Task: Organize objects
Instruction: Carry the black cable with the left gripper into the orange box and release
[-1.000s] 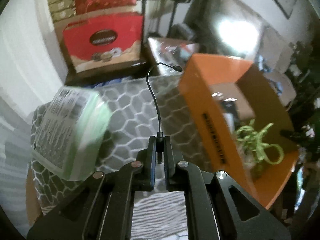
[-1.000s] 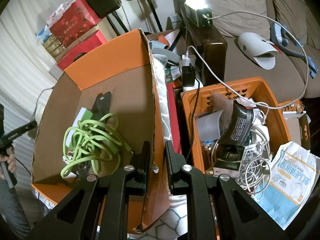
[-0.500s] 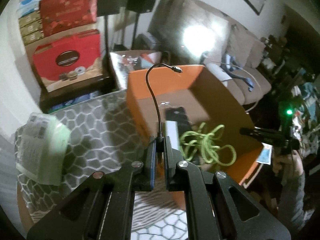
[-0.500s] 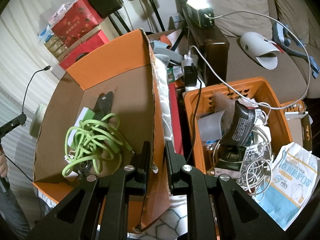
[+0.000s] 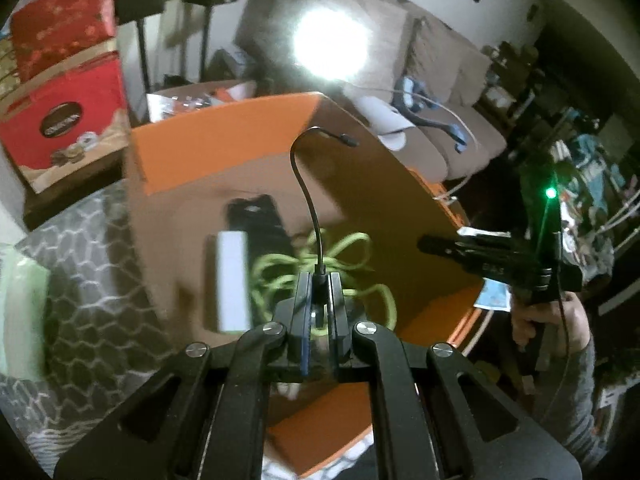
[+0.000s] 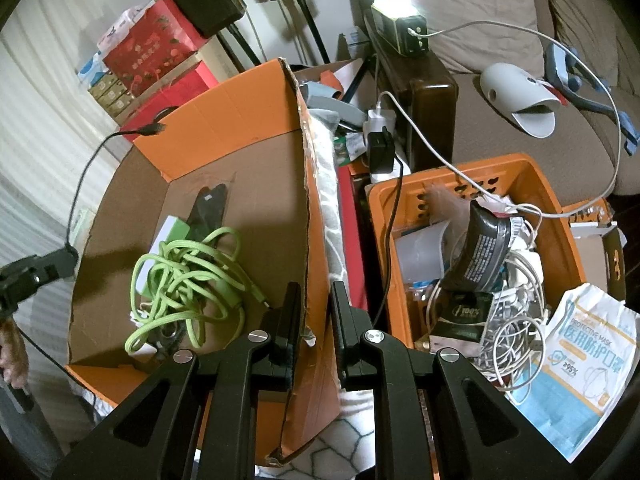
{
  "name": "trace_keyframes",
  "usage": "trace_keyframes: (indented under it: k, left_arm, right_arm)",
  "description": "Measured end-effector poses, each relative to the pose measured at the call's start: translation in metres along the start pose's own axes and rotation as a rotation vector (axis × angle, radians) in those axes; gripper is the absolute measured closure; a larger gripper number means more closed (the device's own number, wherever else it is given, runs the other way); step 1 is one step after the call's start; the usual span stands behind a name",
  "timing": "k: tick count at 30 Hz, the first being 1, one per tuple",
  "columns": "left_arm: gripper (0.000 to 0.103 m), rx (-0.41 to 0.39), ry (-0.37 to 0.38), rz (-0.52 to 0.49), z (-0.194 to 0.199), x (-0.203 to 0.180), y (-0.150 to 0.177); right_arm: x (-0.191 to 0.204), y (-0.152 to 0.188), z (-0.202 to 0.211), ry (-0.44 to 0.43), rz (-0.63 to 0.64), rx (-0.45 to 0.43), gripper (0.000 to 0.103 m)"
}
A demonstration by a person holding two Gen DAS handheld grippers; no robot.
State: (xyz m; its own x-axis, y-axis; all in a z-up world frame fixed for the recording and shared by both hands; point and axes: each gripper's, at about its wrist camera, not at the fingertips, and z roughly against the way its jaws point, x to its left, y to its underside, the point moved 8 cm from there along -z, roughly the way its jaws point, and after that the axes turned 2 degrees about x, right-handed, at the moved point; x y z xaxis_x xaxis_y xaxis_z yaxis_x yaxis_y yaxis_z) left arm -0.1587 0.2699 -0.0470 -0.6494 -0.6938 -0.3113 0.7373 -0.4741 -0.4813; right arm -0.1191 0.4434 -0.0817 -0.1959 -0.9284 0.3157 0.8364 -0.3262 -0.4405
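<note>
My left gripper (image 5: 320, 280) is shut on the lower end of a thin black cable (image 5: 298, 176), which arcs up to a small plug. It hovers over the open orange cardboard box (image 5: 224, 148), above a tangled green cable (image 5: 356, 240) and a white box (image 5: 232, 280). In the right wrist view the left gripper (image 6: 40, 268) shows at the box's left edge, with the black cable (image 6: 78, 192) rising from it. My right gripper (image 6: 314, 292) is shut on the right wall of the orange cardboard box (image 6: 308, 216). The green cable (image 6: 188, 272) lies on the box floor.
An orange plastic basket (image 6: 516, 168) full of white cables and packets stands right of the box. A blue-white mask pack (image 6: 584, 368) leans at its corner. A sofa (image 6: 500, 0) lies behind. Red gift boxes (image 5: 64, 120) and a patterned cloth (image 5: 92, 320) are on the left.
The left gripper has carried the black cable from above the patterned cloth to over the open orange box. The right gripper has held still on the box wall.
</note>
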Motion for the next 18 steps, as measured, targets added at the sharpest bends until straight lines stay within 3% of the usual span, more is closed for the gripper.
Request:
trace_keyframes:
  k: [18]
  left_arm:
    - [0.095, 0.091, 0.034, 0.038, -0.060, -0.043, 0.008]
  right_arm:
    - [-0.001, -0.001, 0.001, -0.003, -0.004, 0.000, 0.089]
